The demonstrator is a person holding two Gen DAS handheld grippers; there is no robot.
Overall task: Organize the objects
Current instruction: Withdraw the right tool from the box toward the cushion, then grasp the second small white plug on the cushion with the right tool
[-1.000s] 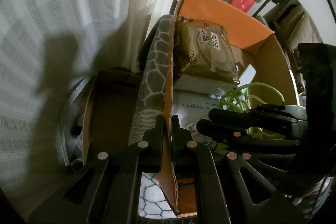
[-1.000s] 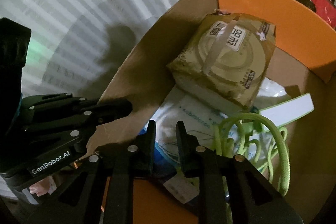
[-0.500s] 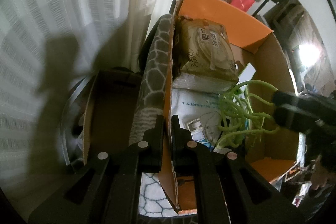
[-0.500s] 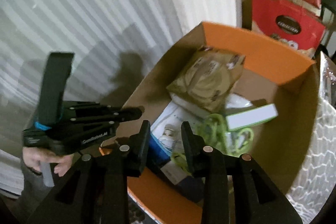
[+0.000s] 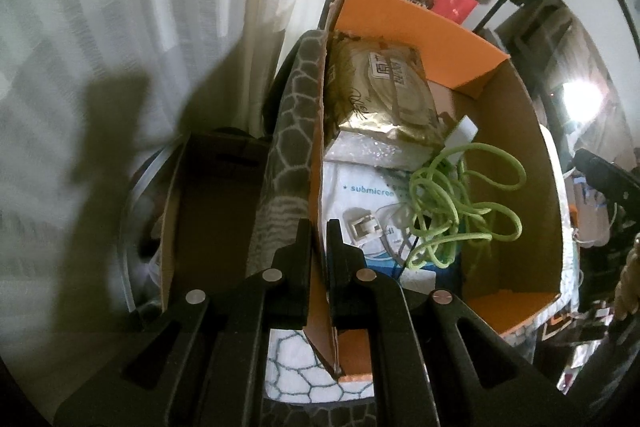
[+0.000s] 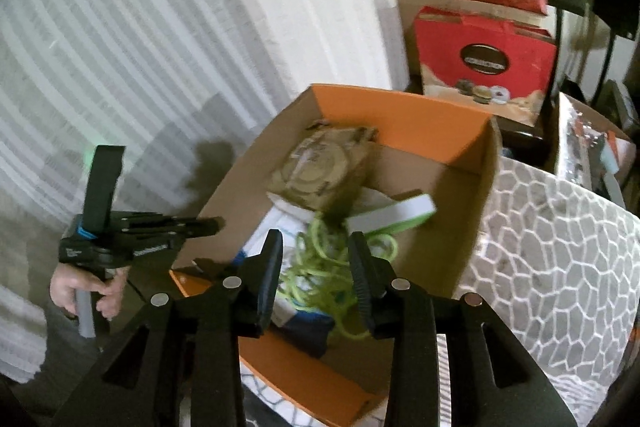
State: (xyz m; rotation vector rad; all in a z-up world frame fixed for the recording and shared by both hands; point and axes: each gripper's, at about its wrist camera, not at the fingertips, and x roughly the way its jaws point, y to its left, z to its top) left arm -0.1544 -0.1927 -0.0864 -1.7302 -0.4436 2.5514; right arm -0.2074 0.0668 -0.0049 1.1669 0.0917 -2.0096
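White curtain [image 6: 180,47] backs the cardboard box [image 5: 532,187], left gripper [image 5: 319,247] clamping its wall.

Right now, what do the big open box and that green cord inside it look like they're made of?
The box looks like corrugated cardboard: matte brown inside, orange on the flaps, with a raw layered edge where the left gripper pinches its wall. The green cord looks like braided fabric or nylon sleeving, matte neon and loosely tangled; the core is hidden.
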